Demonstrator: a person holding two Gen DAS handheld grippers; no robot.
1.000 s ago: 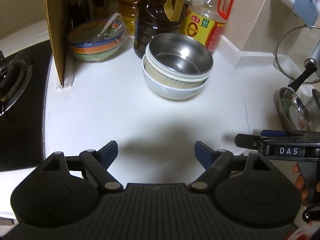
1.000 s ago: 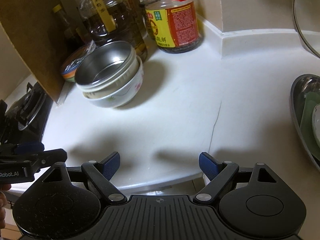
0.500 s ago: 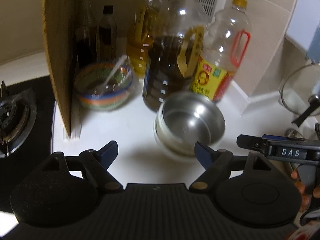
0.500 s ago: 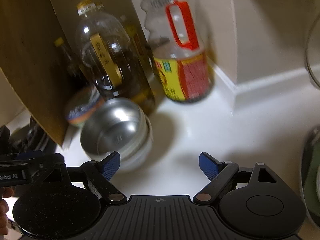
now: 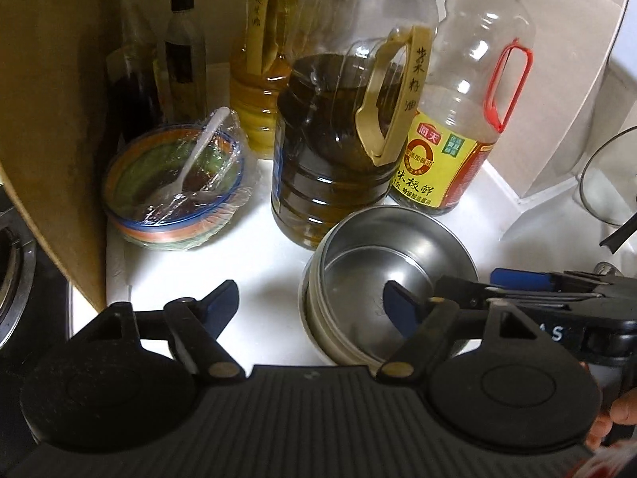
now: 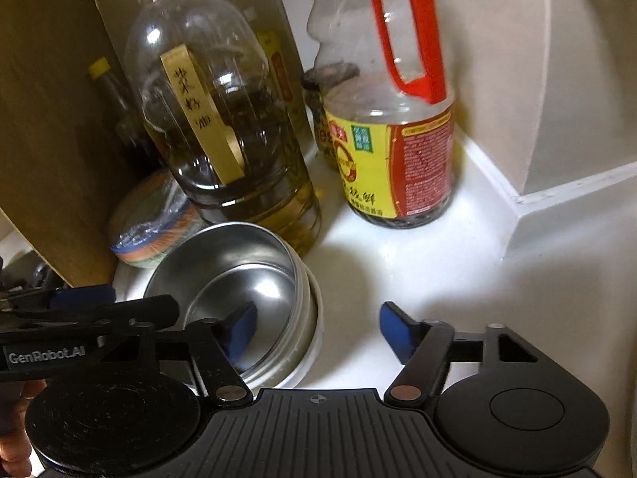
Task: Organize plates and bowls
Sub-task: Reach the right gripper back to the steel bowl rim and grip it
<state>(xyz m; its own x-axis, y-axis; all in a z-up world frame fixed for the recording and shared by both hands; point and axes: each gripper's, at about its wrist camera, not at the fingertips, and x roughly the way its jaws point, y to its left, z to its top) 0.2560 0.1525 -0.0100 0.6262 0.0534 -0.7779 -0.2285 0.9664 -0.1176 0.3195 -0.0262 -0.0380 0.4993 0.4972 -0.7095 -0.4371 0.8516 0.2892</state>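
Observation:
A steel bowl (image 5: 398, 247) (image 6: 239, 263) sits nested in a white bowl (image 6: 314, 342) on the white counter (image 5: 270, 271), in front of the bottles. My left gripper (image 5: 312, 298) straddles the stack's left rim, with one finger inside the steel bowl and the other outside. Its jaws are closing and neither pad touches the rim. My right gripper (image 6: 318, 318) straddles the right rim the same way. Its jaws are closing too, with the pads clear of the rim. Each gripper shows at the edge of the other's view.
A colourful bowl (image 5: 175, 191) under cling film, with a spoon in it, stands left of the stack. Behind stand a large oil bottle (image 5: 338, 139), a soy sauce bottle (image 5: 458, 139) and smaller bottles. A brown board (image 5: 47, 119) screens off the stove (image 5: 12, 263). A glass lid (image 5: 605, 183) stands at the right.
Both grippers have moved forward over the counter to the bowl stack, which now lies under their fingers. Both pairs of jaws have narrowed slightly.

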